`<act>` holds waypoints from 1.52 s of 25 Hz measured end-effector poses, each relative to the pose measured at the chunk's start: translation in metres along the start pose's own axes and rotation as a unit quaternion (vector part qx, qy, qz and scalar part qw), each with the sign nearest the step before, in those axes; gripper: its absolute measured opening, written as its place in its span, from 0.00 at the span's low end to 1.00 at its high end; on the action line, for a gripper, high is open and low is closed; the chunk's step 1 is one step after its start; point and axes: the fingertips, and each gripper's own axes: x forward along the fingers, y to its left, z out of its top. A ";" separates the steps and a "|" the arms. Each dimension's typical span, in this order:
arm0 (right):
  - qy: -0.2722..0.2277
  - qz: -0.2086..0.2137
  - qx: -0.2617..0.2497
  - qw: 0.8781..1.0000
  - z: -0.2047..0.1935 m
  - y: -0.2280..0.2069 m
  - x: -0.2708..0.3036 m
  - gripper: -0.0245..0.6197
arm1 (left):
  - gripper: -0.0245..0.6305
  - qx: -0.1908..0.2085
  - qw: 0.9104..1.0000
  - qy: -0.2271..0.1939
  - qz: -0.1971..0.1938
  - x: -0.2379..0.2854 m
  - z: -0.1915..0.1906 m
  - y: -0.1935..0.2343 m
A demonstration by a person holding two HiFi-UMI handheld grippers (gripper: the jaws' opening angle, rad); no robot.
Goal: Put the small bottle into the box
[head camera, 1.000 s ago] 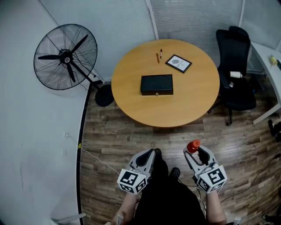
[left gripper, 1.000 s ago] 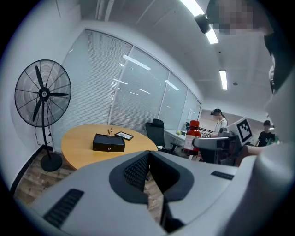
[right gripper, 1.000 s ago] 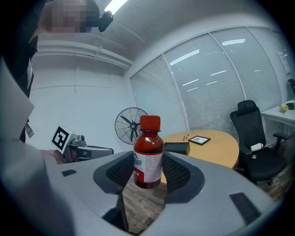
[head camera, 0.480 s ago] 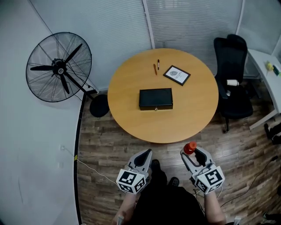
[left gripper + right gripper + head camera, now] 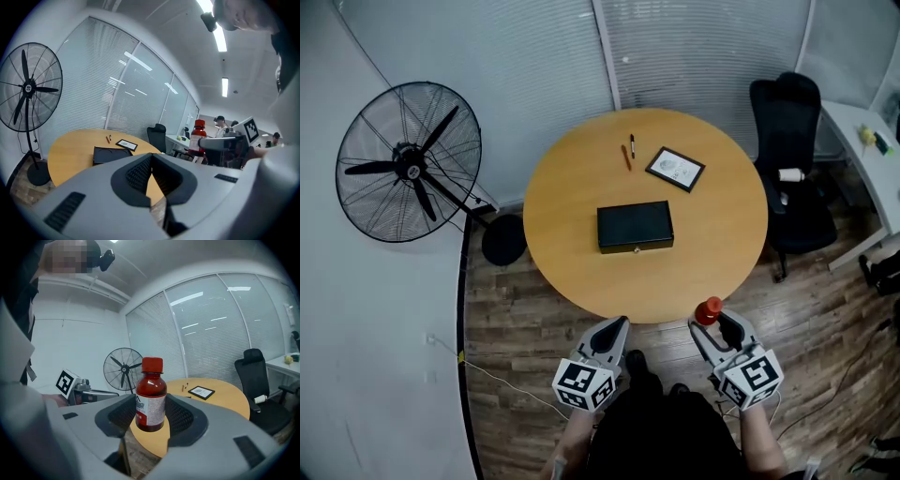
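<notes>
The table (image 5: 722, 253) has come closer, its edge just ahead of my right gripper (image 5: 712, 324), clamped on the small bottle (image 5: 709, 310) for the box (image 5: 635, 227) beyond; left gripper (image 5: 617, 326) closed, empty.

Bright, even overhead light throughout. Ceiling strip lights (image 5: 219, 38) flare white in the left gripper view. Both gripper views bow heavily, corners black. Head view sharp, shadows faint.
</notes>
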 end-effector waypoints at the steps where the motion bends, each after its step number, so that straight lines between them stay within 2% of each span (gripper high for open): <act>1: 0.000 -0.002 0.003 1.000 0.000 0.001 0.005 0.36 | 0.03 0.000 1.000 0.001 -0.002 0.001 0.000 0.007; 10: 0.010 -0.025 0.008 1.000 -0.006 0.005 0.037 0.36 | 0.03 -0.007 0.999 0.025 -0.023 0.016 -0.012 0.047; 16: 0.025 -0.036 0.024 0.999 -0.015 -0.001 0.043 0.36 | 0.03 -0.011 0.998 0.047 -0.038 0.029 -0.021 0.050; 20: 0.029 -0.026 0.034 0.999 -0.019 -0.011 0.050 0.36 | 0.03 -0.014 0.998 0.050 -0.035 0.040 -0.020 0.052; 26: 0.029 0.006 0.041 0.999 -0.013 -0.028 0.073 0.36 | 0.03 -0.019 0.998 0.052 -0.011 0.059 -0.018 0.059; 30: 0.026 0.032 0.038 0.998 -0.002 -0.046 0.089 0.36 | 0.03 -0.017 0.999 0.043 0.019 0.080 -0.012 0.063; 38: 0.036 0.080 0.028 0.996 0.012 -0.084 0.122 0.36 | 0.03 -0.017 0.996 0.054 0.063 0.114 -0.007 0.067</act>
